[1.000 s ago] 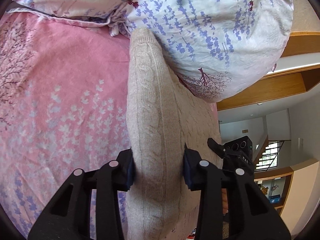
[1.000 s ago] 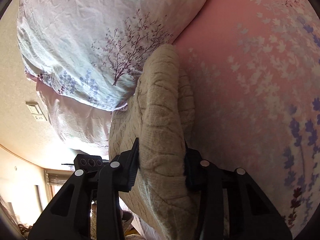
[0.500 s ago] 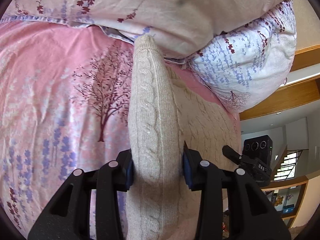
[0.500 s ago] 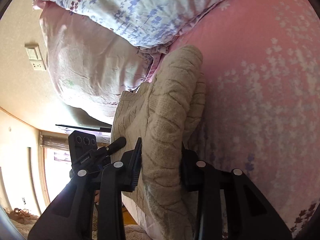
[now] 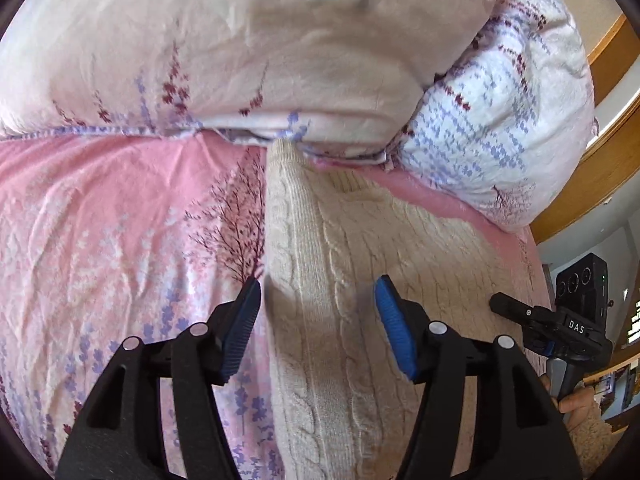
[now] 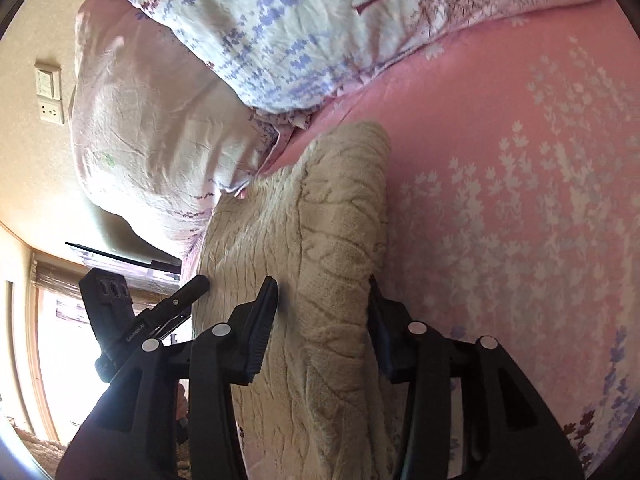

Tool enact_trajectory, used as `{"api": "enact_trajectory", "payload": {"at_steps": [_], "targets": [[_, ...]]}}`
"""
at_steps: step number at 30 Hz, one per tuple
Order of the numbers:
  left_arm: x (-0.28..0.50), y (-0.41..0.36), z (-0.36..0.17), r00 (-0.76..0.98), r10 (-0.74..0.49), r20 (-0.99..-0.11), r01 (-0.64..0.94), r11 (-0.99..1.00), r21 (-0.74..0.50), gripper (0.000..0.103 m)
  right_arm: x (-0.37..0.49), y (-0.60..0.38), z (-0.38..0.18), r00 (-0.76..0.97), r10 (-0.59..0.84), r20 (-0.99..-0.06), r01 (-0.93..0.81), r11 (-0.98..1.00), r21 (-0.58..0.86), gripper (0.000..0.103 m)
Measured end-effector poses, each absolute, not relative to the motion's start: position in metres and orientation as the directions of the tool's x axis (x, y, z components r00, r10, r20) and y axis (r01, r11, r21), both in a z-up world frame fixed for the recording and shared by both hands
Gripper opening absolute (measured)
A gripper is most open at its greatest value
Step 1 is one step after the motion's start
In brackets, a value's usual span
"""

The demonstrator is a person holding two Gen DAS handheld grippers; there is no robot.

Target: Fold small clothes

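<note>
Sweater (image 5: 320,300), cream cable knit — lying folded on the pink bedsheet (image 5: 120,220), its doubled edges running between the fingers of both grippers, far end touching the pillows (image 5: 260,40).

Left gripper (image 5: 318,320): fingers standing apart, gripping nothing.

Right gripper (image 6: 322,320): likewise spread, knit merely brushing one finger.

Risk — springy knit may be unrolling once unsupported, or snagging on withdrawing fingers.
</note>
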State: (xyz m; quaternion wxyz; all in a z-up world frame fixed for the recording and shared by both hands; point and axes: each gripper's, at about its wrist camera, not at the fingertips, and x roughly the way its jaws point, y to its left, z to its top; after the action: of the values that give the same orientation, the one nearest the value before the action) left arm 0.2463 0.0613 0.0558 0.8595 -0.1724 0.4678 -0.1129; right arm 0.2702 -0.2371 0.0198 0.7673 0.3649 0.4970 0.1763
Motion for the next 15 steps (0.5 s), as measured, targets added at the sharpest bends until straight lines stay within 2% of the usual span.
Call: {"api": "enact_trajectory", "payload": {"at_steps": [5,6,7,11,15], "targets": [[0.226,0.051,0.091,0.642,-0.390,-0.660,0.150,0.908,-0.391,0.066,0.280,-0.244,0.025,0.468,0.602,-0.647,0.108,0.688,0.718,0.046],[0.225,0.042,0.092,0.633,-0.405,-0.659,0.189,0.907,-0.376,0.066,0.283,-0.237,0.025,0.456,0.596,-0.660,0.091,0.707,0.701,0.035],[0.225,0.033,0.092,0.620,-0.416,-0.666,0.221,0.906,-0.360,0.066,0.285,-0.230,0.028,0.458,0.570,-0.683,0.071,0.742,0.667,0.013],[0.229,0.004,0.074,0.540,-0.426,-0.726,0.276,0.904,-0.326,0.066,0.292,-0.222,0.034,0.472,0.455,-0.755,0.073,0.833,0.548,0.010],[0.233,-0.014,0.053,0.493,-0.369,-0.788,0.289,0.924,-0.252,0.066,0.293,-0.227,0.012,0.457,0.375,-0.807,0.137,0.867,0.480,0.010]]}}
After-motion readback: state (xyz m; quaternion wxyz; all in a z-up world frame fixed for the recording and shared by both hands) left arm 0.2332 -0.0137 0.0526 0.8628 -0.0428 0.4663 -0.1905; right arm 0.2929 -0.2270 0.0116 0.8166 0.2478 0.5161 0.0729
